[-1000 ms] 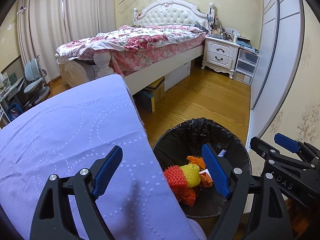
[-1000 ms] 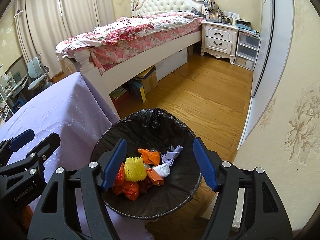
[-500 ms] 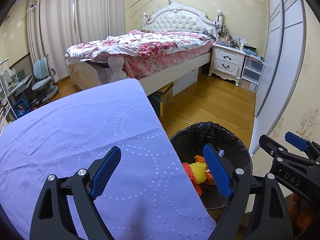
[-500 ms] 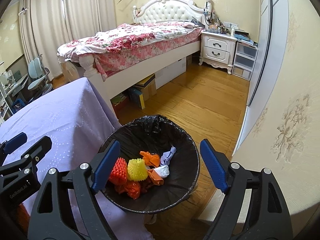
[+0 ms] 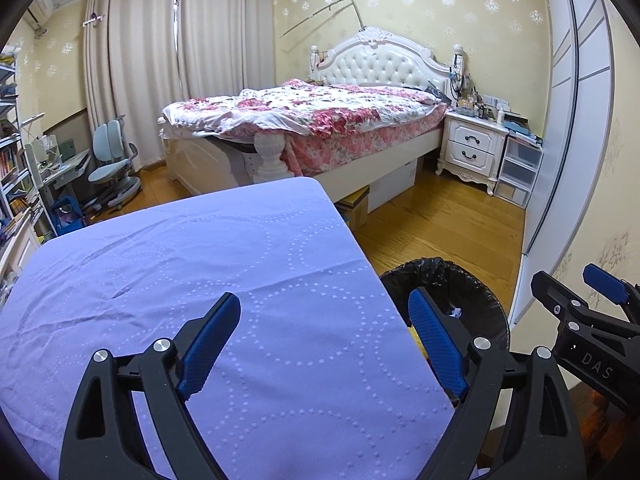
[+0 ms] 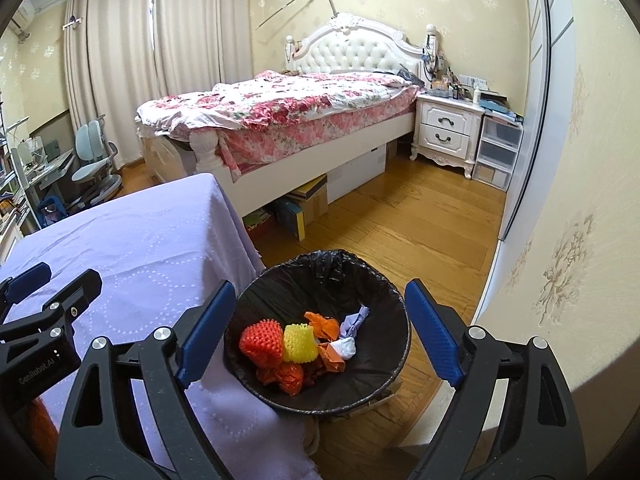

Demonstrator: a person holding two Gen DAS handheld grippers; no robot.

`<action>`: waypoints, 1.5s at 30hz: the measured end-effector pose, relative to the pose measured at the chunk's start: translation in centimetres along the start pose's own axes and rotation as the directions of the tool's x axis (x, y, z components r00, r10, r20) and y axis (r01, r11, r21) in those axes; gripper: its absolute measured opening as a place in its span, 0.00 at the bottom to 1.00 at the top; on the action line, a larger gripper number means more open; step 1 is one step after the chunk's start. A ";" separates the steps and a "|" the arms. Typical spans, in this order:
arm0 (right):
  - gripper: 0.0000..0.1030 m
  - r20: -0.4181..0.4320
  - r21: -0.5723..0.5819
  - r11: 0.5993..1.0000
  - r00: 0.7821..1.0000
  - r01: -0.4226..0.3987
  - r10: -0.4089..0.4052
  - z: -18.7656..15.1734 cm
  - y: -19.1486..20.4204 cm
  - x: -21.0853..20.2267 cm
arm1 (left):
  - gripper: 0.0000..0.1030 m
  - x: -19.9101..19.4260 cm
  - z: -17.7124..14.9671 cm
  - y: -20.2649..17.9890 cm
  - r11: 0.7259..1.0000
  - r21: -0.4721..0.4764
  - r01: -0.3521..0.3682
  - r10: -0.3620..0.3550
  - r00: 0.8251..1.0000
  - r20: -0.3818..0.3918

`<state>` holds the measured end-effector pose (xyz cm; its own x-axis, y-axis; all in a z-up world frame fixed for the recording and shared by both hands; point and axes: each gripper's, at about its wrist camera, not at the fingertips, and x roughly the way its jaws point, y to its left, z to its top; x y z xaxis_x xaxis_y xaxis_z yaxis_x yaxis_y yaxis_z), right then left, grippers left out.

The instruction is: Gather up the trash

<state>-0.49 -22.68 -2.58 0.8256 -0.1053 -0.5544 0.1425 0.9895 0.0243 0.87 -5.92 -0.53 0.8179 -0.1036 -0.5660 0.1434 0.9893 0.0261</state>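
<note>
I am standing in a home bedroom: a bed with floral covers, a nightstand and curtains are facing me.

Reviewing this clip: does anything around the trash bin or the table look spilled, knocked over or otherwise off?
Nothing stands out. The trash bin stands upright on the floor beside the table, its black liner in place, with the red, yellow and orange scraps all inside. No litter shows on the purple cloth or the floor. Both grippers are empty; the right gripper is opening.
</note>
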 end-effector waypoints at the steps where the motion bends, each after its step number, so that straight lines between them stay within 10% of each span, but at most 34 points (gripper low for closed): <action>1: 0.82 0.003 -0.001 1.000 1.000 -0.002 0.002 0.0 0.1 -0.2 | 0.83 -0.3 -0.1 0.1 1.000 -0.001 -0.005 0.005 1.000 0.006; 45: 0.83 0.023 -0.032 0.999 0.999 -0.031 0.031 -1.3 2.5 -4.3 | 0.84 -3.1 -2.2 2.8 0.998 -0.045 -0.037 0.039 0.998 0.043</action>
<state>-4.43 -19.66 -1.19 0.8420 -0.0765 -0.5340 0.0997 0.9949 0.0146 -2.49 -2.59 -0.46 0.8460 -0.0691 -0.5288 0.0879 0.9961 0.0103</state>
